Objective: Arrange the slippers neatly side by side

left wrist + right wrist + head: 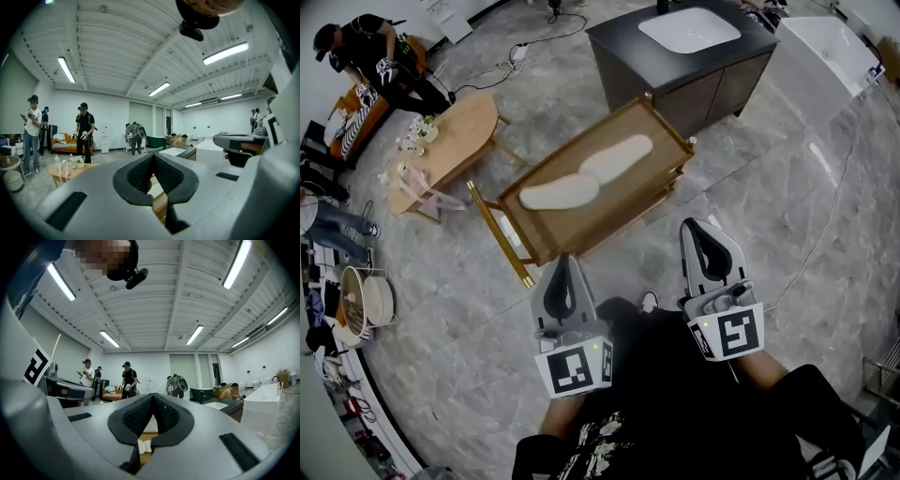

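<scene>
My left gripper (565, 259) and right gripper (695, 226), each bearing a black-and-white square marker, are closed on nothing, near the wooden tray table (630, 187) where two white slippers (584, 178) lie end to end.

Head cam steeply down, claw cams level fwd; all share the wooden tray (609, 204).

Left tongs (565, 267) and right tongs (698, 232) hanging shut, empty, just near of the counter (581, 141). Raised rim edging it, barring a level pass; top lying open. Two slippers (558, 194) filling the middle, bare wood running along both long sides. Gold rail (499, 234) jutting at near left. Sink cabinet (694, 89) crowding far right corner. Floor (787, 216) lying open to the right.
</scene>
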